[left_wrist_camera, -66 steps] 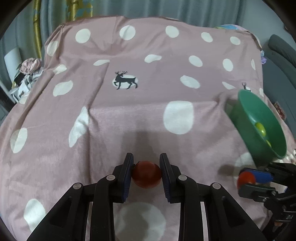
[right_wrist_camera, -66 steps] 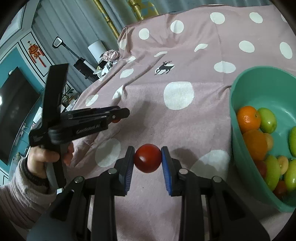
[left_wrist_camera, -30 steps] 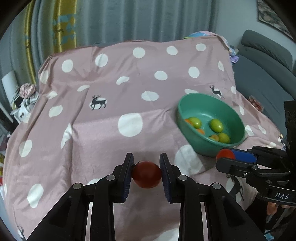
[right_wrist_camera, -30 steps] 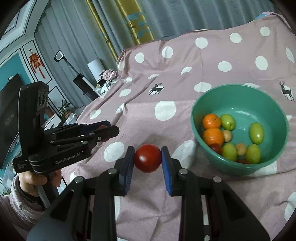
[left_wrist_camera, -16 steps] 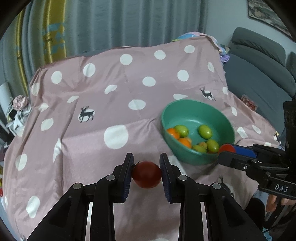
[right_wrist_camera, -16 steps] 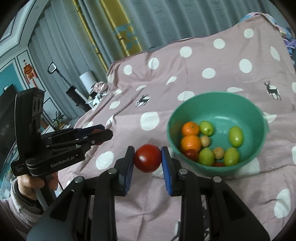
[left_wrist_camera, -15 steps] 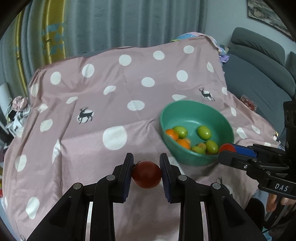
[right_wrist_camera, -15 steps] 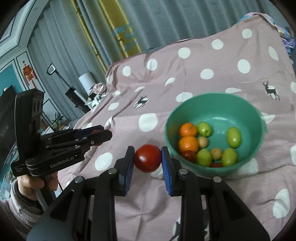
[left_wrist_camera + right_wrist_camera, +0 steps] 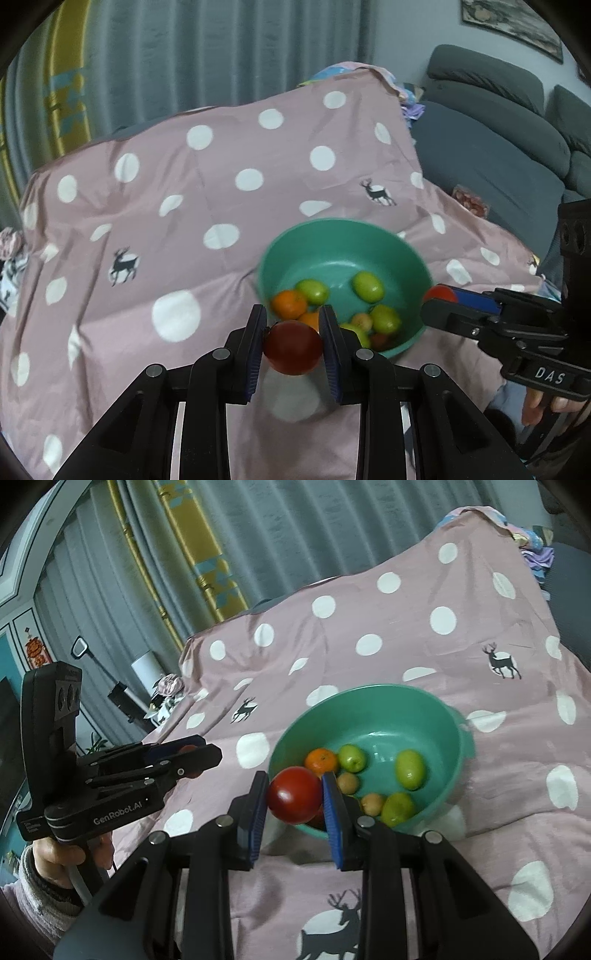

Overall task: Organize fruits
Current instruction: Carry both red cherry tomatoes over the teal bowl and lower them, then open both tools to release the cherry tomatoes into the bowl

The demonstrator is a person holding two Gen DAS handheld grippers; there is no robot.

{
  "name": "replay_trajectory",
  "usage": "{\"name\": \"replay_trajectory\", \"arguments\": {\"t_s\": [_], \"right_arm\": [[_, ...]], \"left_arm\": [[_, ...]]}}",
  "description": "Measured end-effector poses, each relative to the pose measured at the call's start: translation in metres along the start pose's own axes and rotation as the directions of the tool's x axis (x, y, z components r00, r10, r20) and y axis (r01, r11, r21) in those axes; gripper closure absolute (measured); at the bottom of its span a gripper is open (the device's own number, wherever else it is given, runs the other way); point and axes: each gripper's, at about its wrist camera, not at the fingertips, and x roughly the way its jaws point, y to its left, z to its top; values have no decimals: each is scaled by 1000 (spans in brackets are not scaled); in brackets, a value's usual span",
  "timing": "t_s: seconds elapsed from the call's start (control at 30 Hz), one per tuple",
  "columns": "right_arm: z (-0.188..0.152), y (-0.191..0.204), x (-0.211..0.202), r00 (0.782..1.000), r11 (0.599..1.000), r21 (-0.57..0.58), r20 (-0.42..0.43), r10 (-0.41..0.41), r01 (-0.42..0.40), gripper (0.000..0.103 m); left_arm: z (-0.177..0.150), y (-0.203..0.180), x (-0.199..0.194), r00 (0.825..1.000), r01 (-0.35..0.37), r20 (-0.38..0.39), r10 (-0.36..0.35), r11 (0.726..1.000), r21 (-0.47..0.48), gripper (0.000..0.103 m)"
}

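In the left wrist view my left gripper (image 9: 292,345) is shut on a dark red tomato (image 9: 292,348), held just in front of the near left rim of a green bowl (image 9: 332,240). The bowl holds several oranges and green fruits. My right gripper (image 9: 295,799) is shut on a second red tomato (image 9: 294,794), held over the bowl (image 9: 424,709) at its near rim. Each gripper shows in the other's view: the right gripper (image 9: 439,295) beside the bowl's right rim, the left gripper (image 9: 199,751) to the bowl's left.
The bowl stands on a pink cloth with white dots and deer prints (image 9: 221,192). A grey sofa (image 9: 498,147) stands to the right. Curtains (image 9: 258,535) hang behind, and clutter (image 9: 166,690) lies by the far left corner. A hand (image 9: 59,856) holds the left gripper's handle.
Both grippers, each holding its tomato, have moved toward the bowl. The bowl now appears closer and more central in both views, with the tomatoes at its near rim.
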Motion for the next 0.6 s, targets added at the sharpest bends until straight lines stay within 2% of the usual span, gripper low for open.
{"name": "replay_trajectory", "arguments": {"t_s": [0.23,0.6], "right_arm": [[3,-15,0,999,999,15,13,-35,34,73],[5,-33,15,998,997,17,-12,-69,69,73]], "left_arm": [[13,-15,22,999,41,-27,-40,999,20,74],[16,-38,63,994,35,-104,-25,995,94,74]]}}
